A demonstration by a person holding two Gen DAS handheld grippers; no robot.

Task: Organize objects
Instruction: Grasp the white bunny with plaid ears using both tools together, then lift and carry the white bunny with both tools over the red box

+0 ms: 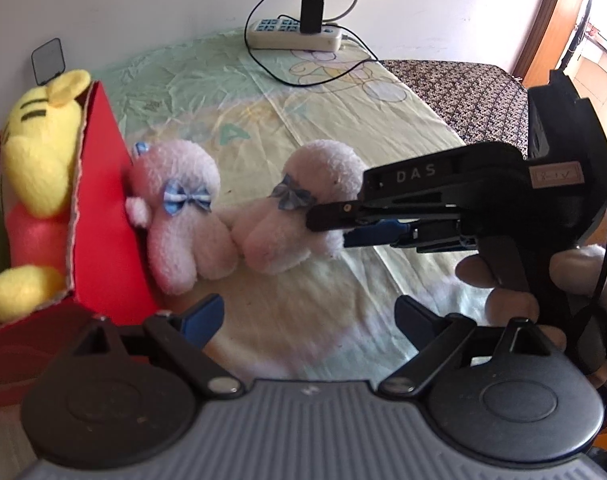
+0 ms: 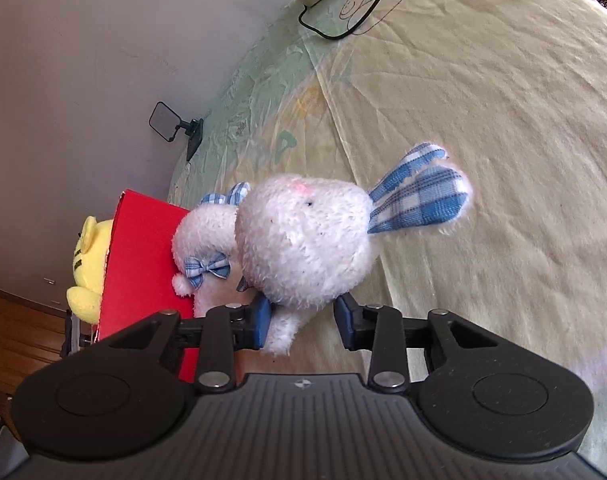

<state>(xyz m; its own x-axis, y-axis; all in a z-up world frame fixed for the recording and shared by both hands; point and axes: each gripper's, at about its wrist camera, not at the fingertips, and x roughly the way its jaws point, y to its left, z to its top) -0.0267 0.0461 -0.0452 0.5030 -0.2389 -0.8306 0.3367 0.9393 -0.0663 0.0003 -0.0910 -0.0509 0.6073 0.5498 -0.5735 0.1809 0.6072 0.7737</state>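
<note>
Two white plush bunnies with blue checked bows lie on the bed sheet next to a red box (image 1: 103, 208). The left bunny (image 1: 179, 216) leans against the box wall. My right gripper (image 2: 303, 322) is closed around the right bunny (image 1: 299, 216) at its body, below the head (image 2: 303, 236); its blue checked ears (image 2: 419, 192) point away. The right gripper also shows in the left wrist view (image 1: 331, 222), coming in from the right. My left gripper (image 1: 309, 320) is open and empty, just in front of the bunnies. A yellow bear plush (image 1: 39, 152) sits inside the red box.
A white power strip (image 1: 295, 36) with a black charger and cable lies at the far end of the sheet by the wall. A small black mirror-like stand (image 2: 171, 124) is by the wall. A dark patterned cover (image 1: 459, 96) lies at the right.
</note>
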